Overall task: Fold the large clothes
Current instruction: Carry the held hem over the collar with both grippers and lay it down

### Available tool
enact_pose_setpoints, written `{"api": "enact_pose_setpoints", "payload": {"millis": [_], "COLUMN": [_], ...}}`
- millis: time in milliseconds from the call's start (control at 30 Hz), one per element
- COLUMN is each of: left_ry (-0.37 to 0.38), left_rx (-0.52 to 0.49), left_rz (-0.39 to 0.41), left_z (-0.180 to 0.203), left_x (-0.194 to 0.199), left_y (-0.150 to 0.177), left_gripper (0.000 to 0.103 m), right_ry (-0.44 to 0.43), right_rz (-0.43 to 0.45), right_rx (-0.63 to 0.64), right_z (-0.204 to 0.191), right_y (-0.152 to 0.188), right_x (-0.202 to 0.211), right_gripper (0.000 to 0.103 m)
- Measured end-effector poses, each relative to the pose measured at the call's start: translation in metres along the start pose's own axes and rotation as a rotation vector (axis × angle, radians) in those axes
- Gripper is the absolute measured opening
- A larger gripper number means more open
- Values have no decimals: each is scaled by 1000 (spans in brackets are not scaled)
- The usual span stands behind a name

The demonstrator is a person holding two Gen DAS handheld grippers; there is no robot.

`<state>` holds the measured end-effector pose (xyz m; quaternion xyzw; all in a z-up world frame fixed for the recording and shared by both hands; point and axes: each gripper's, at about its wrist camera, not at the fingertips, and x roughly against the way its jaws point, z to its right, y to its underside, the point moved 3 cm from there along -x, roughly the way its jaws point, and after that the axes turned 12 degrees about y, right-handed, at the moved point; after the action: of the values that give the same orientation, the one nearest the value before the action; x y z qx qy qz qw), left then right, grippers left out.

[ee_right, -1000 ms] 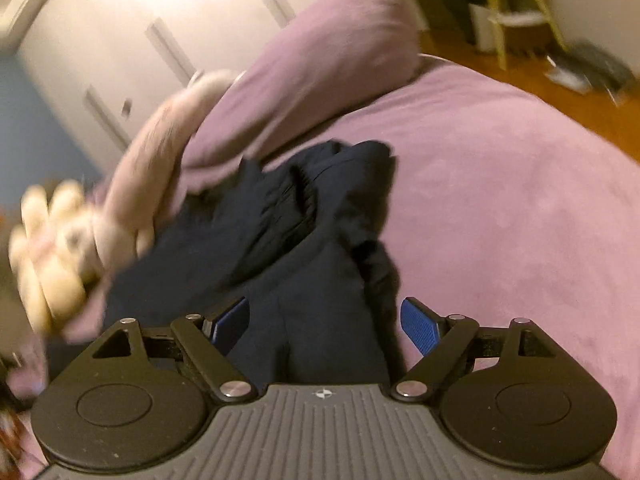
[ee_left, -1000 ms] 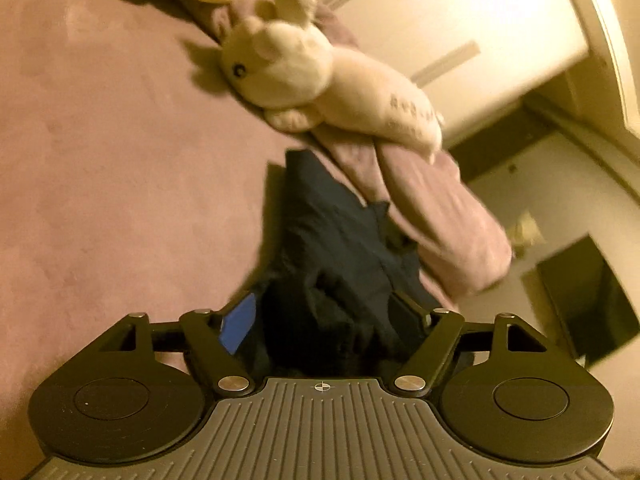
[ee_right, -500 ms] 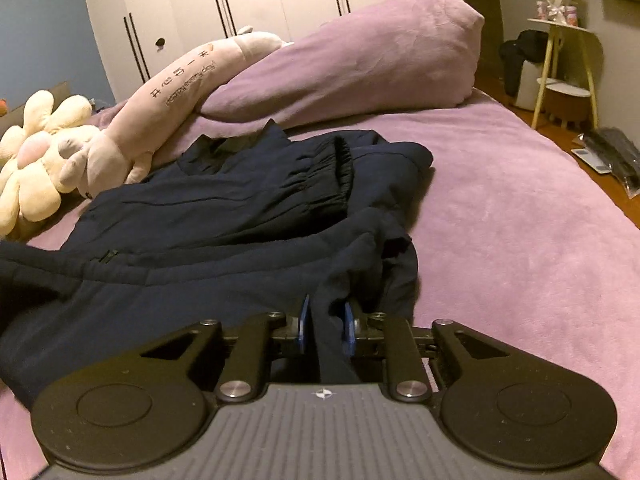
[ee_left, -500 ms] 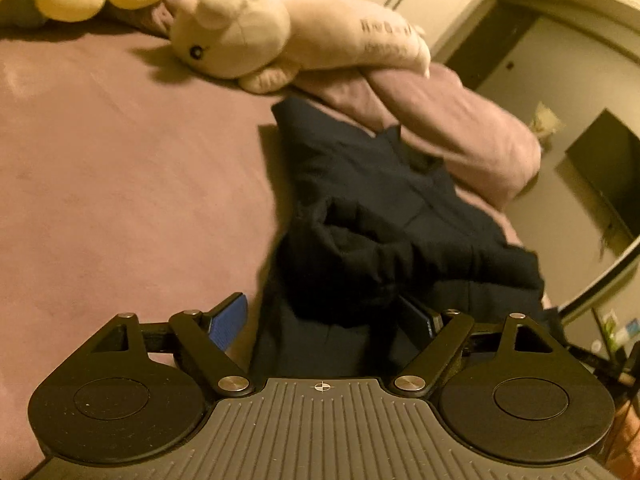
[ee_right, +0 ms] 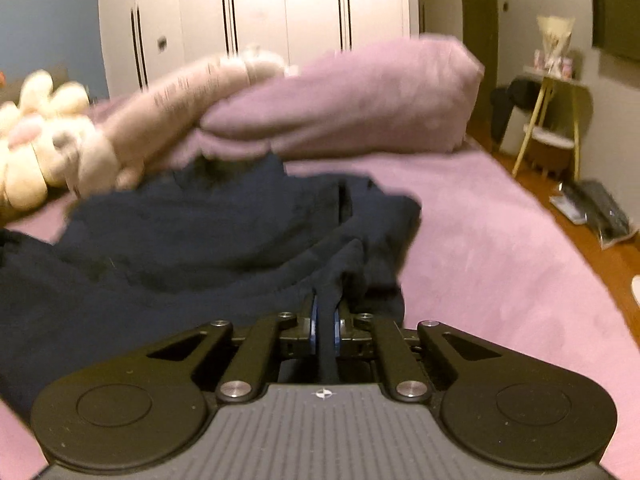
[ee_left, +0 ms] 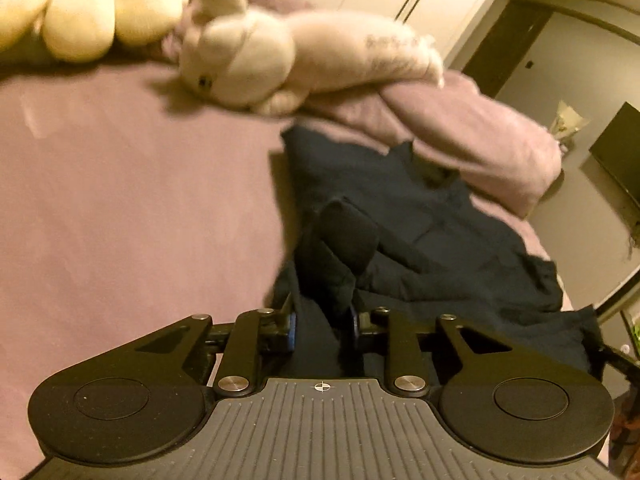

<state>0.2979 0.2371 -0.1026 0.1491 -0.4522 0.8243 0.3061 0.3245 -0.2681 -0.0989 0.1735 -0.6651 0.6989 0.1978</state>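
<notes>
A dark navy garment (ee_left: 420,232) lies crumpled on the purple bed (ee_left: 120,200), its far end against the pillow. My left gripper (ee_left: 324,322) is at its near left edge. Its jaws are closing, and a thick bunch of the cloth fills the gap between the blue pads and rises in a fold just ahead. In the right wrist view the same garment (ee_right: 180,232) spreads to the left. There my right gripper (ee_right: 326,320) is shut on a thin ridge of cloth at the garment's near right edge, lifted a little off the bed (ee_right: 500,260).
A long cream plush toy (ee_left: 280,64) and a yellow flower plush (ee_left: 88,12) lie at the head of the bed beside a purple pillow (ee_right: 360,100). White wardrobes (ee_right: 260,12) stand behind. To the right are a wooden floor, a small yellow-legged table (ee_right: 552,92) and a wall screen (ee_left: 620,152).
Both grippers went from wide open around the cloth to closed on it, the right first, then the left. Both have lifted slightly and rolled, drawing the fabric up.
</notes>
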Motion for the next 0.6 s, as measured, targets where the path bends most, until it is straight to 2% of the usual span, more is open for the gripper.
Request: {"api": "enact_pose_setpoints", "payload": {"millis": [133, 267, 467, 600], "left_ry": [1, -30, -126, -210], "left_rx": [-55, -36, -9, -77], "left_rz": [81, 174, 272, 321], "left_z": [26, 37, 35, 45], "left_x": [19, 6, -60, -117], "left_y": [-30, -76, -146, -174], "left_gripper": [25, 25, 25, 25], "right_ry": [-4, 40, 157, 254], "right_rz": [87, 147, 188, 185], "right_rx": [-33, -93, -119, -134], "right_z": [0, -3, -24, -40], "right_y": [-36, -87, -161, -180], "right_x": [10, -21, -100, -162], "right_gripper": [7, 7, 7, 7]}}
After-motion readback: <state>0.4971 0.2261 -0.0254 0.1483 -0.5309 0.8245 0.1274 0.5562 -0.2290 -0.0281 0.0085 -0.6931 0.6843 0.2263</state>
